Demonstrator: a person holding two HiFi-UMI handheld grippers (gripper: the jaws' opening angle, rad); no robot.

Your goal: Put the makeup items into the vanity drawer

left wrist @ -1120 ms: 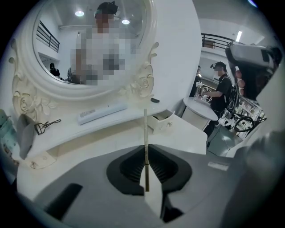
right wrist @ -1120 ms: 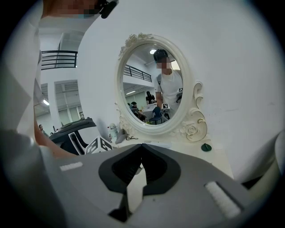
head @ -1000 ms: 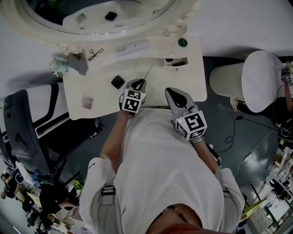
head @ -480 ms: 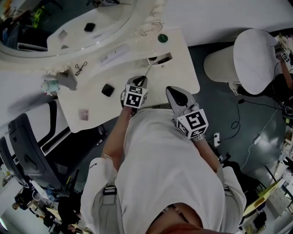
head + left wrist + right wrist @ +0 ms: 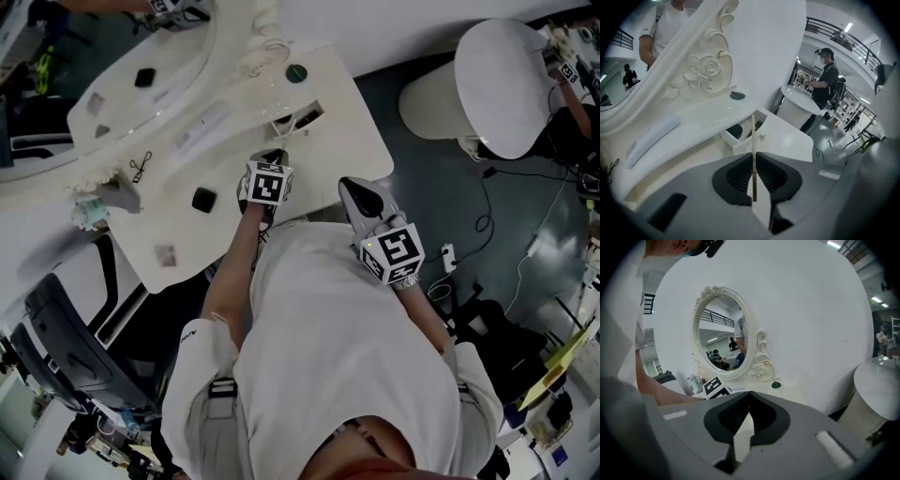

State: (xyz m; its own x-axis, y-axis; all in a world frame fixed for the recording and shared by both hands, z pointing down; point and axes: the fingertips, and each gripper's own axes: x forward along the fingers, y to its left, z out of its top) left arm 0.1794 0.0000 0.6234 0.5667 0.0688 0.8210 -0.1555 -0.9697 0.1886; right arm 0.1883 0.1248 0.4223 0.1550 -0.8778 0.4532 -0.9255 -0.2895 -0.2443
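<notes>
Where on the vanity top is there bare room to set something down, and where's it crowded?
Largest bare patch: tabletop right of the open drawer, out to the front corner. Smaller one: front edge between pink square and black compact. Crowded: back left, around eyelash curler, white case.

Vanity top (image 5: 361,141) smooth, glossy white, catching highlights; carved mirror frame (image 5: 705,70) has the same lacquered sheen; left gripper (image 5: 753,154) matt grey plastic (dark ribbed pads (image 5: 739,176) inside); thin stick (image 5: 753,133) pale, matt; shirt (image 5: 328,356) white cloth.
</notes>
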